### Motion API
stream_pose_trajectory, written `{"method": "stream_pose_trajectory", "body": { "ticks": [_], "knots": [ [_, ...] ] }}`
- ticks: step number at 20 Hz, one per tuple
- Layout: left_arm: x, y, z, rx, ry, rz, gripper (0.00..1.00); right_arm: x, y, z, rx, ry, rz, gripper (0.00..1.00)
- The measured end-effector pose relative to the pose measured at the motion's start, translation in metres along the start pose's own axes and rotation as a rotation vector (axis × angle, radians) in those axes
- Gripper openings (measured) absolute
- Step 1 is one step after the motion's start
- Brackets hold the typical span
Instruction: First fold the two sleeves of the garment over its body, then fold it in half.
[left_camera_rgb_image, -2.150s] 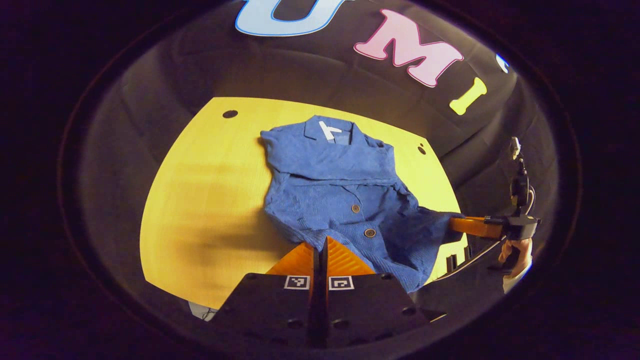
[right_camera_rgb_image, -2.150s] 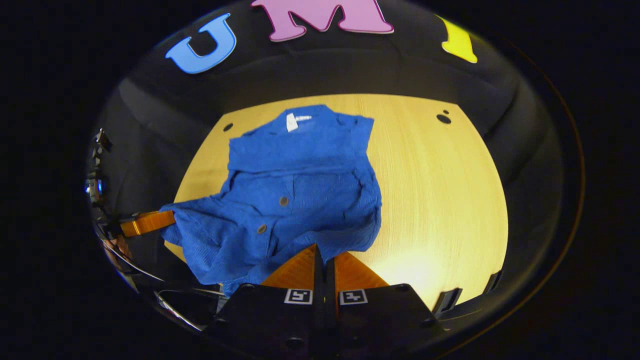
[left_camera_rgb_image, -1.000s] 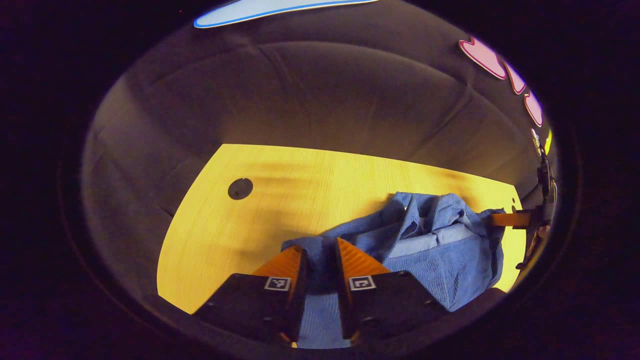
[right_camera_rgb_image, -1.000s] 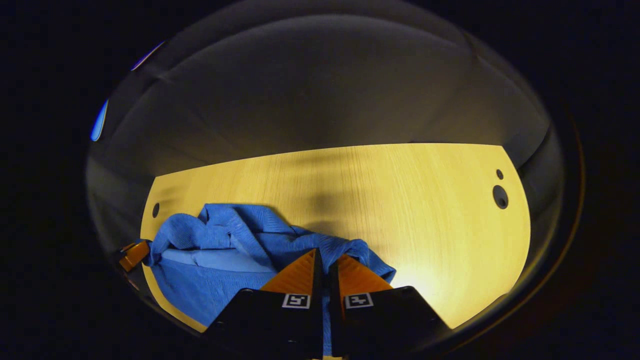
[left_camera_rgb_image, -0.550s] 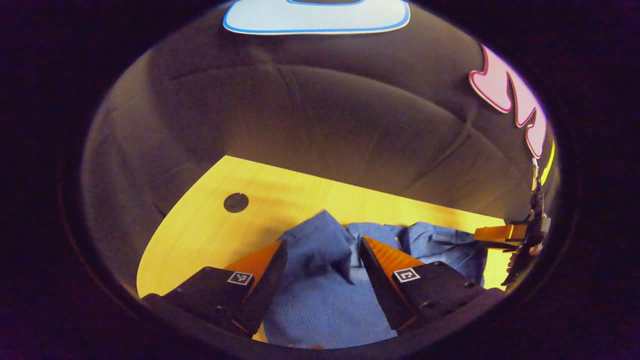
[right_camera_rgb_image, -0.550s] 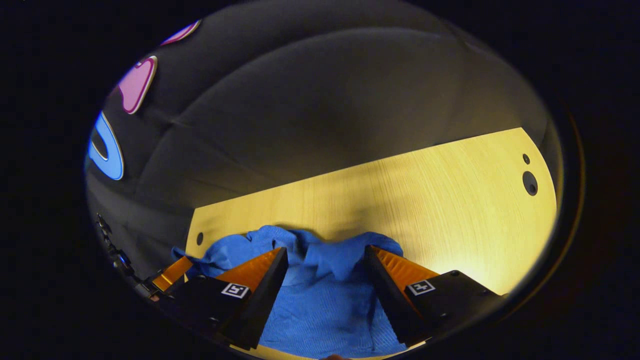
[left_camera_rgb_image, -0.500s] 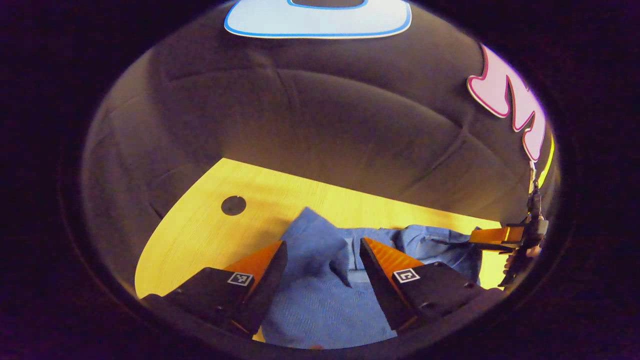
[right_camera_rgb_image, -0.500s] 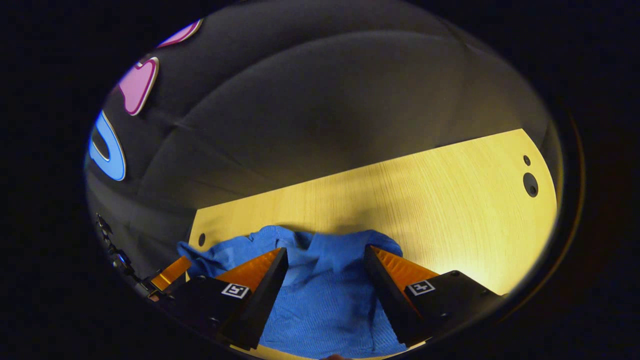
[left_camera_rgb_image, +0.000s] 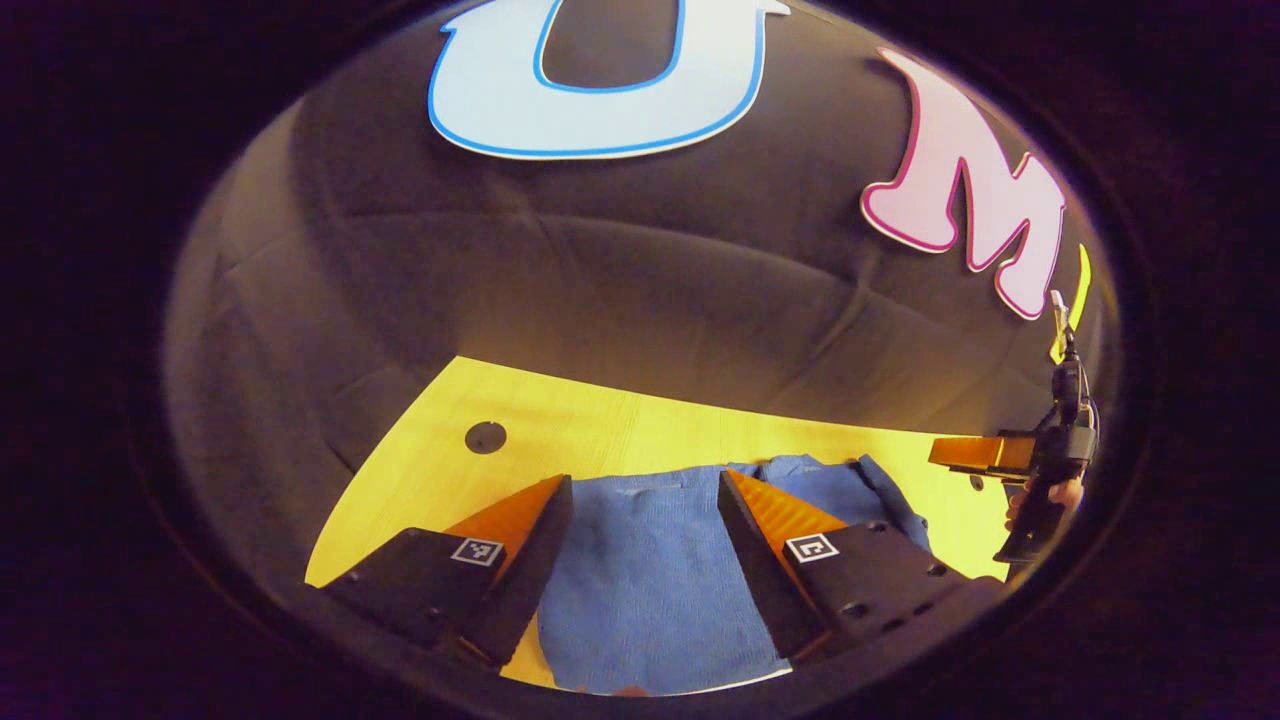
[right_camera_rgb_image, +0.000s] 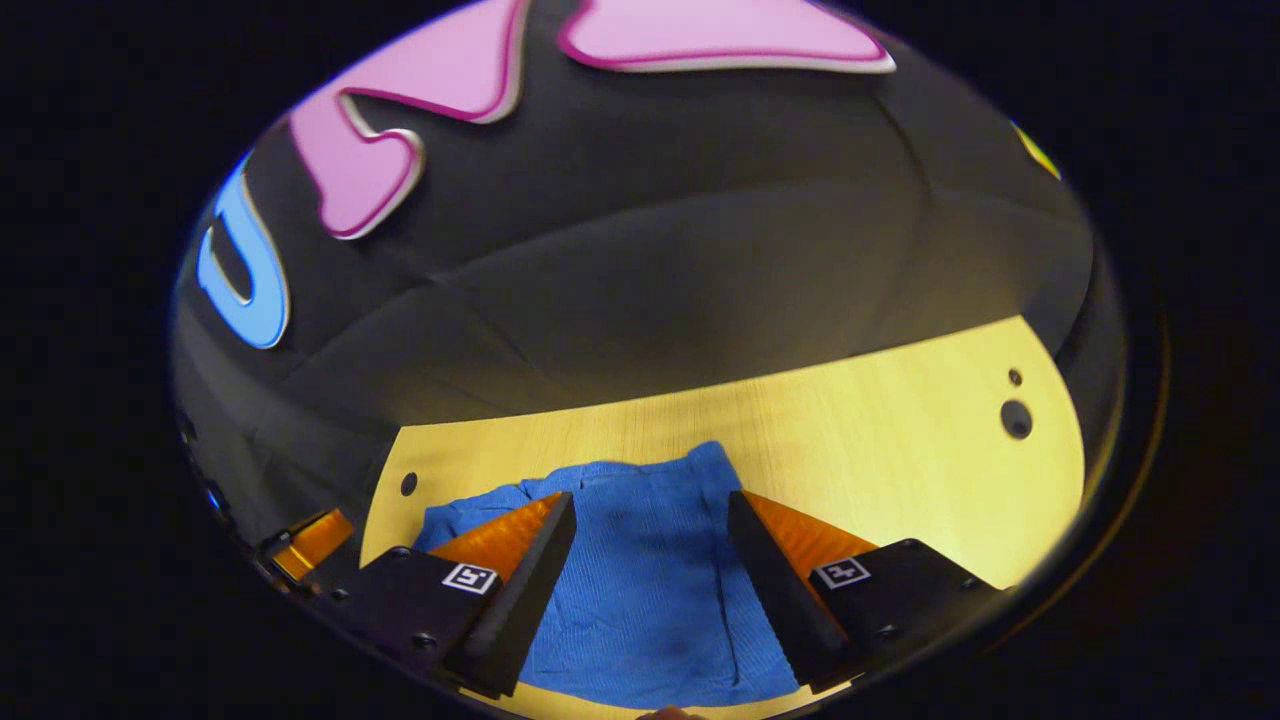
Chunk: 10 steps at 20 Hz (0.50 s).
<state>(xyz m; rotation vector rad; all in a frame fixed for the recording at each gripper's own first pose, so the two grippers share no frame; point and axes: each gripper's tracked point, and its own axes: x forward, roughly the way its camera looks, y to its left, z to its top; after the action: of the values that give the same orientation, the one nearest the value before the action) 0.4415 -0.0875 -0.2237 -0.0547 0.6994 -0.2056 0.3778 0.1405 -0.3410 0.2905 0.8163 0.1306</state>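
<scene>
Hovering with both tools spread above the folded blue garment (left_camera_rgb_image: 650, 560) on the tabletop (left_camera_rgb_image: 600, 430).

Left tool (left_camera_rgb_image: 645, 490) and right tool (right_camera_rgb_image: 650, 505) each have fingers apart, pinching nothing; the garment lies flat directly below and ahead of both, its far edge toward the booth wall. By my judgement the halving fold looks done. No readable label shows on the cloth.

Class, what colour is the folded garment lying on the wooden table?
Blue; the folded garment shows best in the right gripper view.
</scene>
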Motion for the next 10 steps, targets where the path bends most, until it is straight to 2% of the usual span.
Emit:
{"method": "stream_pose_trajectory", "body": {
  "ticks": [5, 10],
  "knots": [
    [-0.011, -0.003, 0.018, 0.029, -0.133, -0.002, 0.85, -0.074, 0.033, 0.030, -0.182, -0.200, 0.010, 0.98],
    [-0.037, -0.005, 0.039, 0.105, -0.318, 0.004, 0.85, -0.167, 0.063, 0.037, -0.317, -0.389, -0.011, 0.98]
  ]
}}
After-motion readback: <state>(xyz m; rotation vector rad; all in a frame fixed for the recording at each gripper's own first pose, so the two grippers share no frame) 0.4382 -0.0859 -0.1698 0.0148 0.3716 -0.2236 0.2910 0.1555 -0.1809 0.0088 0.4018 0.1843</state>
